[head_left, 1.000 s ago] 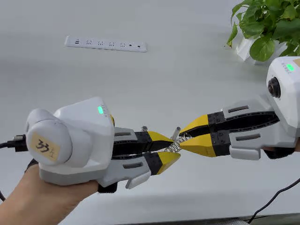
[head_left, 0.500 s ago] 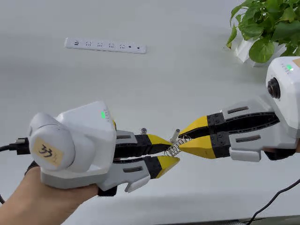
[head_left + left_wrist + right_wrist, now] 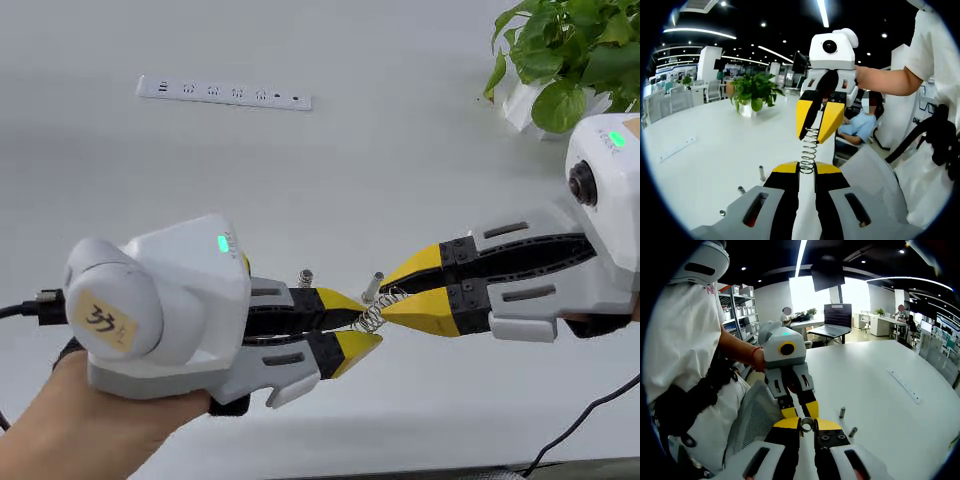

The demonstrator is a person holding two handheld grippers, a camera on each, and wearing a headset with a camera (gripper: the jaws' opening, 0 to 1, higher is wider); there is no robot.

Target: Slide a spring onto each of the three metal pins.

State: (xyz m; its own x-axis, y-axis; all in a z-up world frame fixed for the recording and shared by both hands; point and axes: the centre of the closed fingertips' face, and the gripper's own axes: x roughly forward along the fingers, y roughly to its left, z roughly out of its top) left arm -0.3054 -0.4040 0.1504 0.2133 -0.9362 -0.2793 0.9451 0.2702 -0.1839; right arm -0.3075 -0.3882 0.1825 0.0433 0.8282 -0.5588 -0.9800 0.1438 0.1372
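step: mid-air handling of one spring (image 3: 374,311), stretched between both tools above the table (image 3: 400,150); by my reading it is being readied or passed, not yet threaded on anything.
right gripper (image 3: 392,298): jaws pressed together on one end of the spring; in its own view i look straight down the coil as a small ring between the yellow tips.
left gripper (image 3: 365,323): jaws nearly together around the other end; i cannot tell whether they truly pinch it or only bracket it.
spring position: off the table, slanting between the two sets of tips, just in front of the nearest pin (image 3: 373,287) in the head view.
metal pins (image 3: 741,190): three stand upright in a short row on the table, below and beside the tools; they look bare, though they are small.
progress: i judge no spring is seated yet.
next move: one tool should let go, then the other must turn the coil's open end downward, line its bore up over a pin top and lower it straight.
risk: a slight tilt would catch the coil on the pin's tip.
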